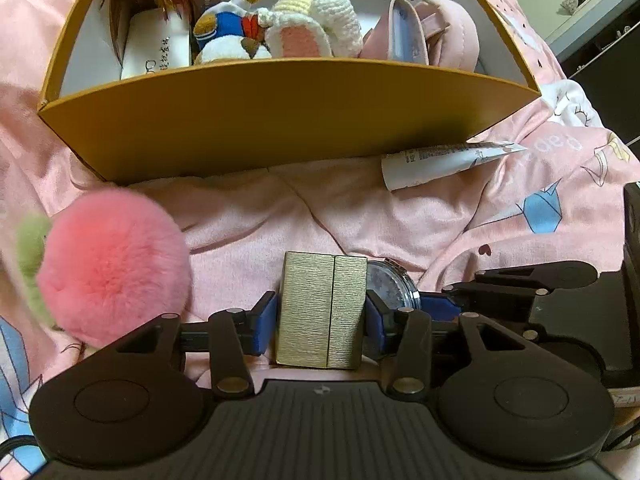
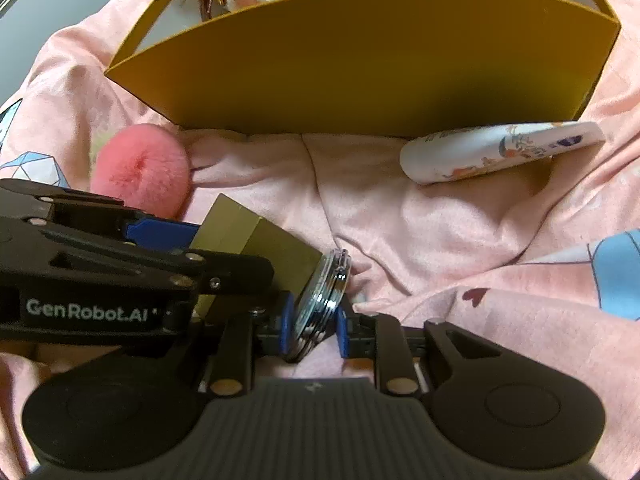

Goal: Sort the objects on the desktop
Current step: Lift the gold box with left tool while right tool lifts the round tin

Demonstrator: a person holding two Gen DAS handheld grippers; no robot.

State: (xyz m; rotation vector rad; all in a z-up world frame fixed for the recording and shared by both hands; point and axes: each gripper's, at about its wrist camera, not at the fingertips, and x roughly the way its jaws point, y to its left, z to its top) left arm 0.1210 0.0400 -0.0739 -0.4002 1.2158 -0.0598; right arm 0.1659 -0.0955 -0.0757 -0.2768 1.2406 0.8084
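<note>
The left hand-held gripper [image 1: 321,322] has its blue pads pressed on both flanks of a small brushed-gold rectangular box [image 1: 322,312], which stands upright on the wrinkled pink printed cloth [image 1: 248,216]. Just to its right, the right hand-held gripper [image 2: 313,326] is narrowed around a flat round compact with a clear lid and chrome rim [image 2: 322,294], tilted on edge; one pad touches it, but the other side looks slightly clear, so I cannot tell if the grip is firm. Both lie directly before the mustard-yellow cardboard box [image 1: 280,120], ahead and above, already holding plush toys. A fluffy pink pompom [image 1: 114,264] sits left; a white printed tube [image 2: 500,150] lies against the box's wall.
</note>
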